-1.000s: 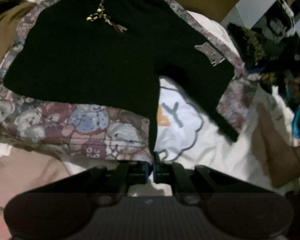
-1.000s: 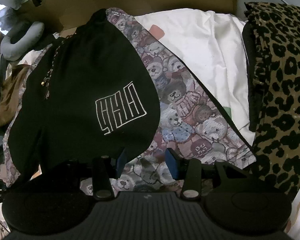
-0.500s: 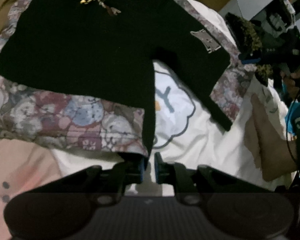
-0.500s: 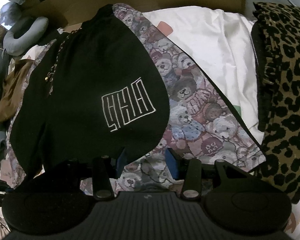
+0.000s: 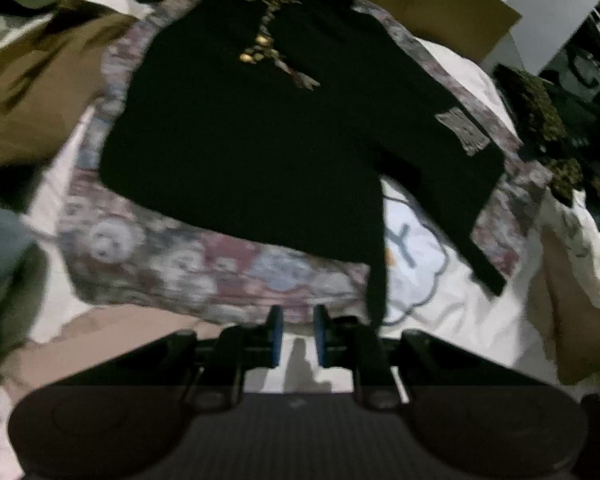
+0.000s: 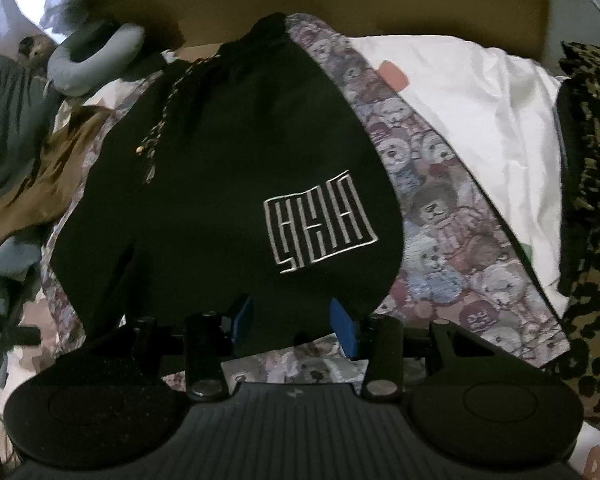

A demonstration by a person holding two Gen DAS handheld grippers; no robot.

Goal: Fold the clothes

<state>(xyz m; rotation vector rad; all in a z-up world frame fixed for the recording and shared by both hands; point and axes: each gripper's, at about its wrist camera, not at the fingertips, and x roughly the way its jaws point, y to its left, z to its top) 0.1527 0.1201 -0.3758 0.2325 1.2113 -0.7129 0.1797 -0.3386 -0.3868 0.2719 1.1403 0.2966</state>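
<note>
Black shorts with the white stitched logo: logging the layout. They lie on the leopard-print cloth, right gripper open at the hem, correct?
No. The right wrist view shows the black shorts lying on the teddy-bear print fabric; the leopard-print cloth lies off to the side. The right gripper is open at the hem.

Black shorts (image 6: 220, 184) between parted tongs (image 6: 294, 326)

Leopard-print fabric (image 6: 592, 208) at right, grey plush (image 6: 88, 60) far left, white sheet w/ cartoon print (image 5: 416, 264).
</note>
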